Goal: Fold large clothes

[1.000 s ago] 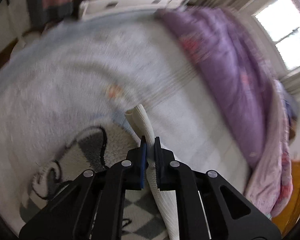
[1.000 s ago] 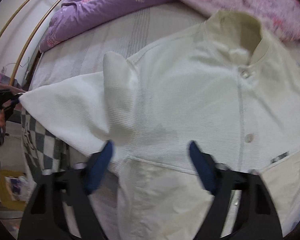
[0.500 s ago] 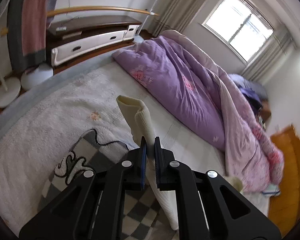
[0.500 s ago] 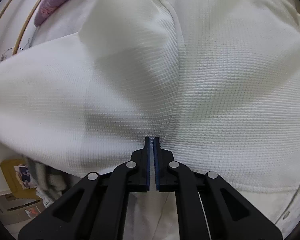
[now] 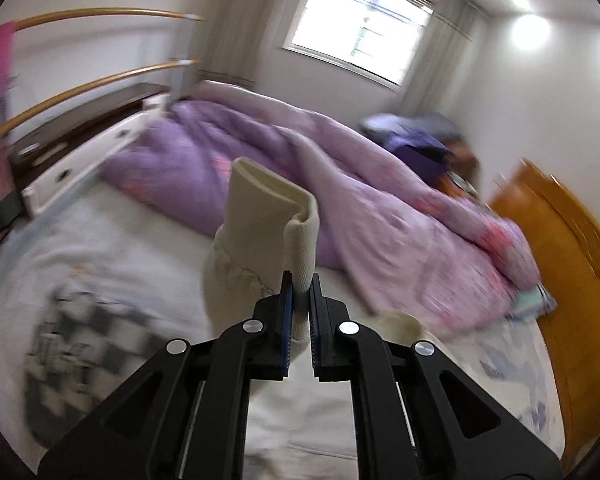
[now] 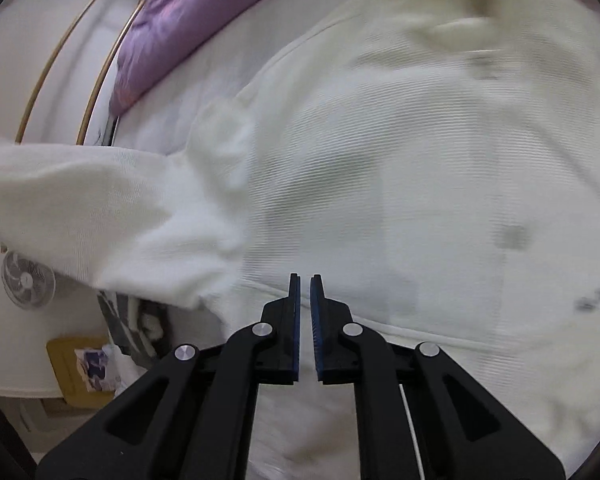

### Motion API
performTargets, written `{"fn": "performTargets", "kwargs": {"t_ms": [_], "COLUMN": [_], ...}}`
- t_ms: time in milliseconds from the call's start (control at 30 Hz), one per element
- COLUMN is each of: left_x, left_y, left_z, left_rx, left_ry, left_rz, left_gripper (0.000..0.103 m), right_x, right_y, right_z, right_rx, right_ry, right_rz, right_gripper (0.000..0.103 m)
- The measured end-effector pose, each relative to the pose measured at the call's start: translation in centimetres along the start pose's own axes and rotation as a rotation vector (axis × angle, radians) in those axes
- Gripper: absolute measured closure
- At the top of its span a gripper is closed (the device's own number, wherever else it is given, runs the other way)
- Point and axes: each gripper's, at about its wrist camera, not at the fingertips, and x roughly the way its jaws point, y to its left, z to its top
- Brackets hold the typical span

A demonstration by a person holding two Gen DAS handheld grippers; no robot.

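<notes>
Firmly clamped on the ribbed cuff point(image 5: 276, 208) at the left gripper point(image 5: 300, 284), jaws pressed to the knit from both sides, with the cuff standing up past the tips and clear of the bed point(image 5: 148, 248). Nearly together at the right gripper point(image 6: 305, 280), only a thin slit between the blue pads. Cannot tell whether any cloth is pinched there or merely lies behind.

Right at those tips, a seam of the cream jacket point(image 6: 400, 160), spread across the bed and filling most of the right wrist view. Off to the left in that view, the sleeve point(image 6: 100, 216), lifted and stretched sideways past the mattress edge, presumably toward the left gripper. Further out, a purple quilt point(image 5: 204, 160) heaped along the far side of the bed, a checkered blanket point(image 5: 80, 340) lying near its edge, and a fan point(image 6: 28, 280) down on the floor.

Probably partway through carrying the sleeve over the body.

Soft, light, limp textured knit by the look of it: no stiffness to lean on, likely to sag and crease wherever unsupported, and unlikely to slip between padded jaws. Best taken at the firmer doubled edges, such as cuff, hem or seam, rather than mid-panel. Worth pinning near the armhole seam with the right gripper while laying the sleeve flat across the chest. Keep the pull gentle, to avoid dragging the whole jacket askew.
</notes>
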Motion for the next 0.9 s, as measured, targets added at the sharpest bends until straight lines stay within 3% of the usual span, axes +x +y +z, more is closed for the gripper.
{"fn": "performTargets", "kwargs": {"t_ms": [200, 300, 467, 500, 567, 600, 633, 667, 700, 800, 867, 900], "left_x": [8.2, 12.5, 20.5, 21.4, 23.0, 23.3, 22.9, 22.0, 20.8, 19.2, 17.7, 17.2], "left_y": [-15.6, -21.0, -27.4, -27.8, -28.1, -28.2, -28.0, -27.6, -26.8, -24.1, -21.1, -19.8], "left_z": [-7.8, -12.9, -23.6, -25.4, -28.8, -30.1, -30.8, -31.1, -31.0, -30.6, -29.9, -29.5], "left_rx": [0.106, 0.126, 0.163, 0.165, 0.144, 0.133, 0.129, 0.119, 0.097, 0.046, 0.014, 0.011], "left_ry": [0.15, 0.234, 0.44, 0.483, 0.588, 0.638, 0.645, 0.612, 0.559, 0.57, 0.542, 0.531], "left_rz": [-0.186, -0.217, -0.175, -0.163, -0.148, -0.14, -0.118, -0.094, -0.08, -0.025, 0.049, 0.086], "left_gripper": [0.095, 0.095, 0.094, 0.092, 0.077, 0.064, 0.035, 0.023, 0.022, 0.021, 0.02, 0.02], "right_x": [-9.1, -12.4, -16.3, -16.6, -16.8, -16.9, -16.9, -17.1, -17.1, -16.6, -16.1, -15.6], "right_y": [-10.3, -15.0, -22.1, -22.9, -24.1, -24.4, -24.6, -25.1, -25.2, -24.2, -23.3, -22.6], "right_z": [-2.2, -3.7, -6.3, -6.8, -7.5, -7.6, -7.6, -7.6, -7.4, -6.2, -5.0, -4.4], "right_rx": [0.055, 0.09, 0.184, 0.195, 0.206, 0.211, 0.217, 0.22, 0.22, 0.196, 0.178, 0.17], "right_ry": [-0.084, -0.119, -0.127, -0.124, -0.112, -0.11, -0.107, -0.106, -0.108, -0.122, -0.136, -0.137], "right_rz": [-0.089, -0.132, -0.161, -0.161, -0.164, -0.162, -0.152, -0.142, -0.135, -0.11, -0.082, -0.07], "right_gripper": [0.096, 0.096, 0.096, 0.096, 0.096, 0.096, 0.094, 0.09, 0.087, 0.073, 0.06, 0.058]}}
